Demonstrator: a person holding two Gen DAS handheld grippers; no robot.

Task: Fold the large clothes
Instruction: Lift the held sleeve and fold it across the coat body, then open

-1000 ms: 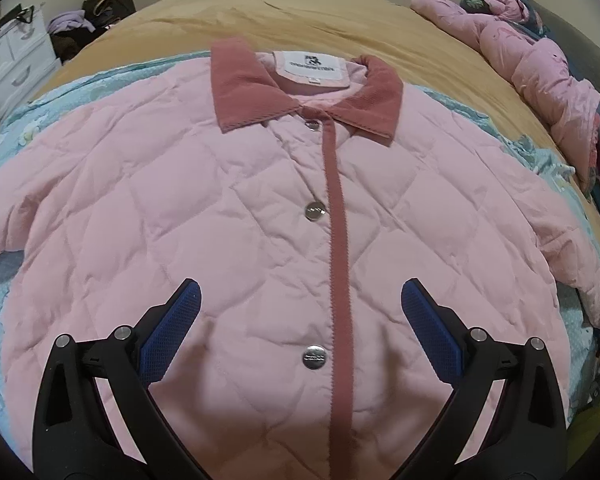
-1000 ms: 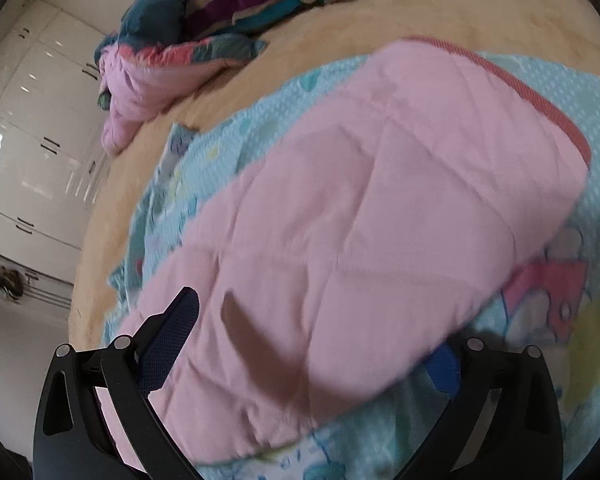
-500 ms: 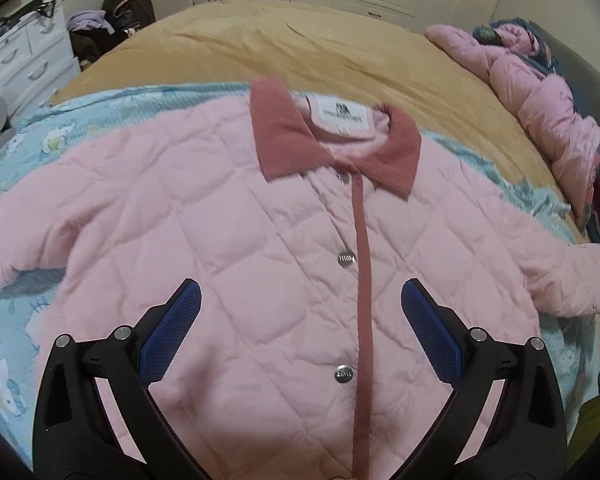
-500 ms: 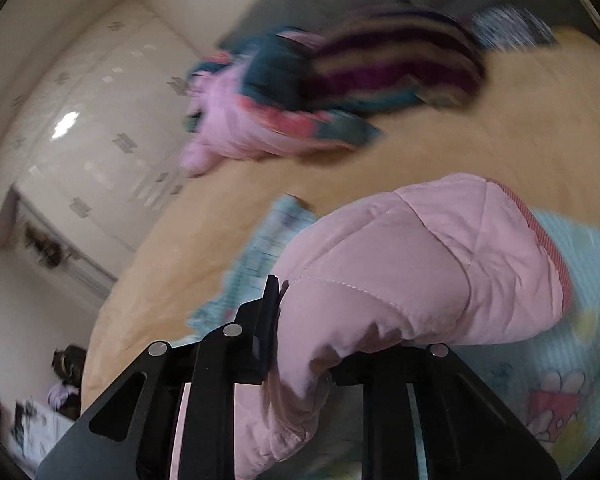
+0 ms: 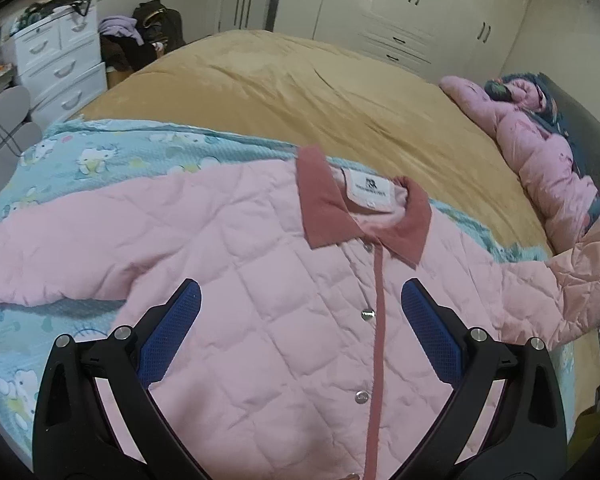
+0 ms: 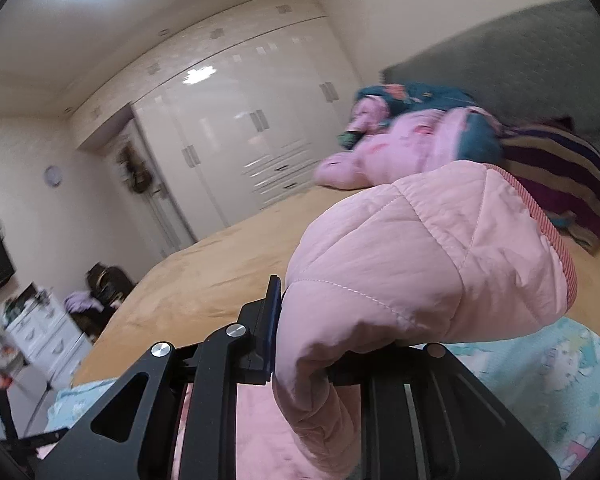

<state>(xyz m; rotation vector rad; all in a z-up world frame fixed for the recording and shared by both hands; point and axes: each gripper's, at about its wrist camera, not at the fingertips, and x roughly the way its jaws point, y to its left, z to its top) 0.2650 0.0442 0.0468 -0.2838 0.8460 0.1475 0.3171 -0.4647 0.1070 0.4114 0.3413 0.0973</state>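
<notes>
A pink quilted jacket [image 5: 260, 280] with a dusty-red collar [image 5: 324, 208] lies front up and snapped shut on the bed. My left gripper [image 5: 300, 292] hovers open above its chest, blue pads wide apart with nothing between them. My right gripper [image 6: 320, 320] is shut on the jacket's sleeve [image 6: 420, 260] near the red-striped cuff and holds it up off the bed. The puffy fabric bulges over the jaws and hides the right finger. In the left wrist view the raised sleeve [image 5: 580, 280] shows at the right edge.
A light blue cartoon blanket [image 5: 100, 152] lies under the jacket on a tan bedspread [image 5: 300, 92]. A heap of pink and teal clothes [image 5: 540, 152] and a striped garment [image 6: 560, 176] lie by the grey headboard. White drawers [image 5: 56, 64] and wardrobes [image 5: 400, 12] line the walls.
The right gripper closed on the sleeve, rolled and lifted it off the blanket. The left gripper stayed open and rose back from the jacket, so more of the bed and room shows.
</notes>
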